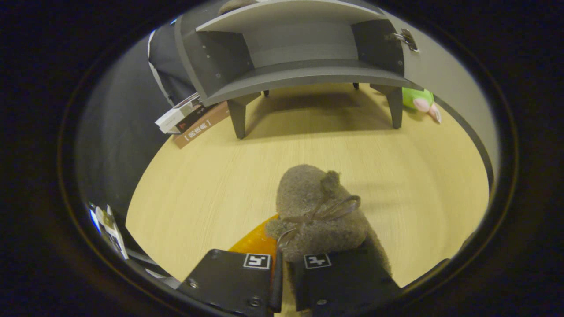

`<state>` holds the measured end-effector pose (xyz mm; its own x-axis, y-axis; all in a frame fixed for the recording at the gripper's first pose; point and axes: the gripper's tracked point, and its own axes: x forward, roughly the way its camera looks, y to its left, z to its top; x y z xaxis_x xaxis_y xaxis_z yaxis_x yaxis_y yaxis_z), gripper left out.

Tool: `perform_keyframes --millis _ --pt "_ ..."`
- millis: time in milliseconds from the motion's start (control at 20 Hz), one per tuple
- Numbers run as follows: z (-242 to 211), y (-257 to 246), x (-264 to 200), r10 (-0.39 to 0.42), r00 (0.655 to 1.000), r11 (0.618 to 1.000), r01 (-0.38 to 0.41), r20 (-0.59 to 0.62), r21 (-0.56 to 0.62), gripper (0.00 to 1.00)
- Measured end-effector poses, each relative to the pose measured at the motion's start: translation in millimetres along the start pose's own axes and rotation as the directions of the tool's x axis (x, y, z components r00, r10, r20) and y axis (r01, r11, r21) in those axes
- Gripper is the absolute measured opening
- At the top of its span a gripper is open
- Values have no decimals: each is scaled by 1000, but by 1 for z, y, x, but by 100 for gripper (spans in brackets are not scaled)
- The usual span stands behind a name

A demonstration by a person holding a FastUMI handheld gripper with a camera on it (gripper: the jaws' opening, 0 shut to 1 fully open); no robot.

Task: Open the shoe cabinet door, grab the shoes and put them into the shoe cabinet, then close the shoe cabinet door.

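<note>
Farthest left, low beside the bench (198, 185), some papers (108, 229) lean at its edge, too blurred to make out. Farther back on the left, a white box (174, 116) and a brown book (200, 127) lie stacked against the left side of the shoe cabinet (299, 75).

The shoe cabinet stands on short legs at the far end of the pale wooden bench. Its front is open, showing a bare lower shelf and another shelf above. The door (449, 83) is swung out to the right, with a metal hinge (407, 39) showing at the cabinet's upper right corner.

Near the middle, just ahead of the fingers, is a fuzzy brown shoe (313, 207) with a small ribbon bow on top and an orange sole (255, 240) peeking out on its left. The gripper (282, 264) has its jaws drawn close together on the shoe's near end, one finger on each side, gripping it. The shoe is well apart from the cabinet, with open bench between them.

On the right, a green and pink plush toy (421, 101) lies just beside the cabinet's right front leg, next to the open door.
</note>
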<state>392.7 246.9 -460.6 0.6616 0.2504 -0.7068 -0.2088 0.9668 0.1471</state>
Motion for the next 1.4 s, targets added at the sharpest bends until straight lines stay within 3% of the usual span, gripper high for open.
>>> perform_keyframes --millis 50,200,450,800,1400 --pt "2 6 -4 18 1000 1000 -18 -5 -5 9" --pt "19 15 -27 39 998 998 -37 39 -55 6" --pt "88 35 -94 61 979 990 -34 193 -140 6" --pt "200 58 -195 89 897 979 2 434 -205 6" --pt "364 59 -238 36 800 986 69 599 -152 6"
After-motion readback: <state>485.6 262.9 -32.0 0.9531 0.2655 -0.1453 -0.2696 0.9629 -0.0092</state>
